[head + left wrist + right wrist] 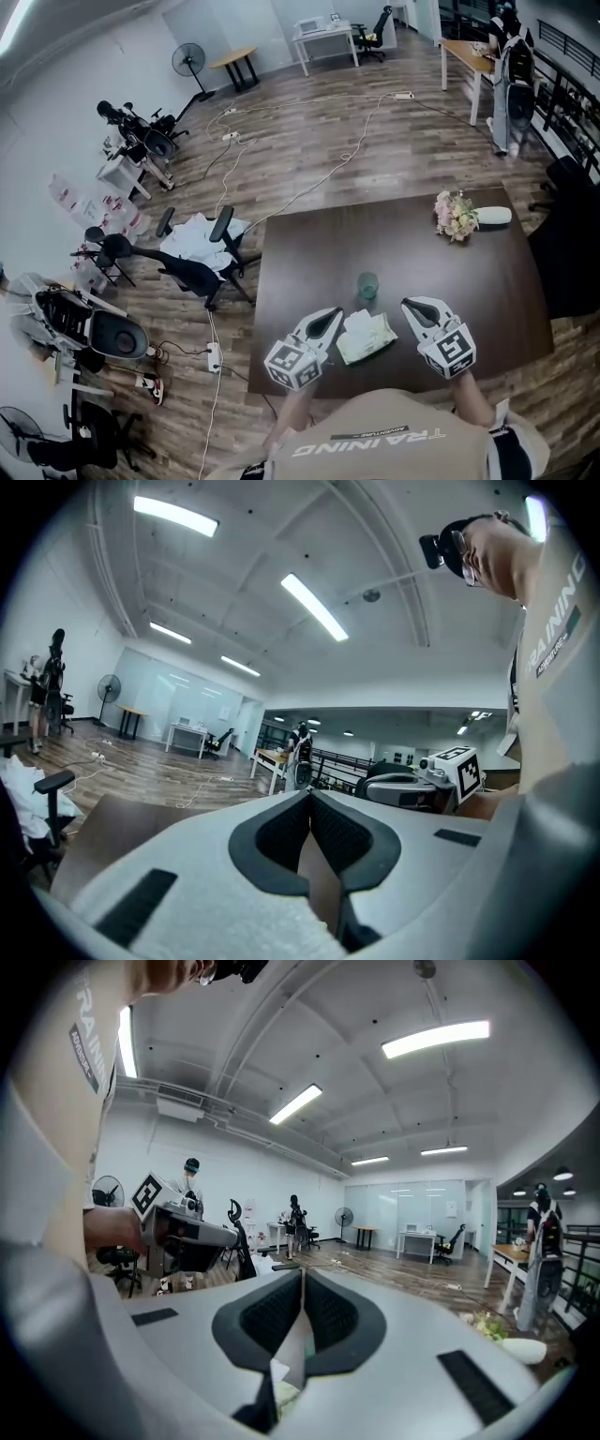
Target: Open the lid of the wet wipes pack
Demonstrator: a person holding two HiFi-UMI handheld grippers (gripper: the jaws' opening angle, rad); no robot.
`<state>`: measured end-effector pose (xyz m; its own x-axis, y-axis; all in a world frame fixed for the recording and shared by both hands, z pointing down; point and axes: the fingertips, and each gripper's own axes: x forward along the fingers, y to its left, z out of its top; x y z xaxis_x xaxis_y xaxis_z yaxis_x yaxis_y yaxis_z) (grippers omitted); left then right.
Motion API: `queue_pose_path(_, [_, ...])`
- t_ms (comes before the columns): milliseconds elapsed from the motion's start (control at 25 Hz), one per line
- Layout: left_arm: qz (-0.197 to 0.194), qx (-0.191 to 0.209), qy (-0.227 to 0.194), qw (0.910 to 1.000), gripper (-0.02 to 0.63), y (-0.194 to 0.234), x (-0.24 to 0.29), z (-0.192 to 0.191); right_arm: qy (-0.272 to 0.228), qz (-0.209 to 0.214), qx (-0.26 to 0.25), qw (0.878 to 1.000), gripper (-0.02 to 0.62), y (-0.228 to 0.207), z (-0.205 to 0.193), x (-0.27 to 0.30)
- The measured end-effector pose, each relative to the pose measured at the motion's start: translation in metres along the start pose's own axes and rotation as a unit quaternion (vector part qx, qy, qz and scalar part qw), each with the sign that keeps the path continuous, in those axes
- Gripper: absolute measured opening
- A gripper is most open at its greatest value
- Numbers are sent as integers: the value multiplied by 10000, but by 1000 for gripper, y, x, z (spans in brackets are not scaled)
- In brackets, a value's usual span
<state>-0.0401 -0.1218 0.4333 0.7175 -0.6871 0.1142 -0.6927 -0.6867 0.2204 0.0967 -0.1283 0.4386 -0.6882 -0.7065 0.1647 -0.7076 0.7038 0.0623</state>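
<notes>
The wet wipes pack [367,337] is a pale green and white packet lying near the front edge of the dark table [309,253]. It sits between my two grippers. My left gripper [335,313] is just left of the pack, its jaws shut with nothing between them [309,795]. My right gripper [410,305] is just right of the pack, also shut and empty [303,1272]. Neither gripper touches the pack. Both point nearly level over the table. A pale sliver of the pack [284,1389] shows below the right jaws.
A small green cup [367,284] stands just behind the pack. At the table's far right corner lie a flower bunch [456,216] and a white object [494,215]. Office chairs [202,253] and cables are on the floor to the left. A person [512,84] stands far off.
</notes>
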Motion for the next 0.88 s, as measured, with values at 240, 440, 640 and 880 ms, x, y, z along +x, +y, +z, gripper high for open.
queue_pose_path(240, [45, -107, -35, 9999, 9, 4, 1, -6, -28, -24, -270, 9996, 19, -9, 7, 3])
queue_pose_path(440, [-11, -62, -37, 10000, 9, 5, 1, -1, -33, -97, -257, 9996, 19, -7, 10, 5])
queue_pose_path(640, [26, -114, -98, 9999, 9, -1, -2, -7, 105, 4, -298, 9995, 19, 1, 1, 1])
queue_pose_path(880, [45, -102, -185, 9998, 9, -3, -11, -2, 56, 9, -312, 9995, 20, 12, 5, -3])
